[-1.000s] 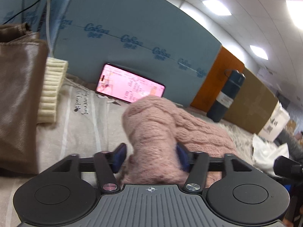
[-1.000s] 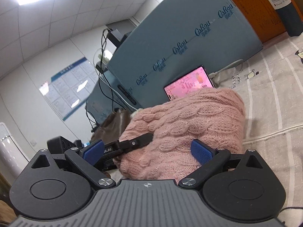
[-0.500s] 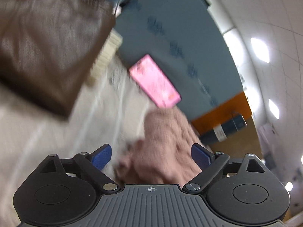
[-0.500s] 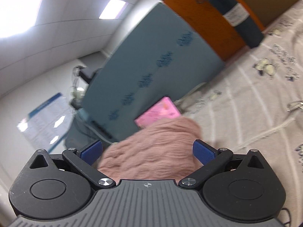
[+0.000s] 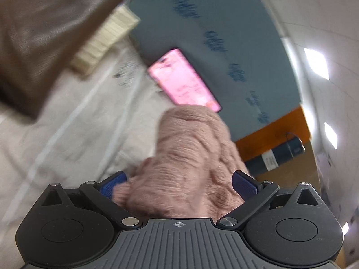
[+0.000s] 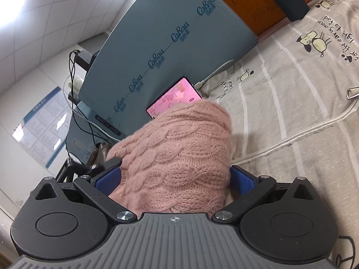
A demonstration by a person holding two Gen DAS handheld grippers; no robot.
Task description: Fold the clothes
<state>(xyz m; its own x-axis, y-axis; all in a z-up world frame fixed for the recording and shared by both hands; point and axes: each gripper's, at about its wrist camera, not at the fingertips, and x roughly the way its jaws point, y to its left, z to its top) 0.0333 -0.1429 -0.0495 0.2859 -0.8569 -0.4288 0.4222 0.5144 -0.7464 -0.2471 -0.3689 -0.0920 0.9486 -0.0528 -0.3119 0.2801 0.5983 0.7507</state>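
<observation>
Pink cable-knit sweater bunched in a thick heap on the striped, printed sheet, directly ahead of both tools. Near end of the heap between the fingers of the right gripper. Far end partly covering the view of the lit phone propped against the blue-grey board. Right fingers spread wide, with knit filling the gap and brushing both blue pads. No visible pinch.

In the blurred left wrist view, same sweater between the fingers of the left gripper. Left fingers spread wide, having just been opening. Knit fuzz against the pad at picture left, other pad just beside the knit, no grip. Brown leather garment and cream ribbed knit well apart from the sweater, at upper left.
</observation>
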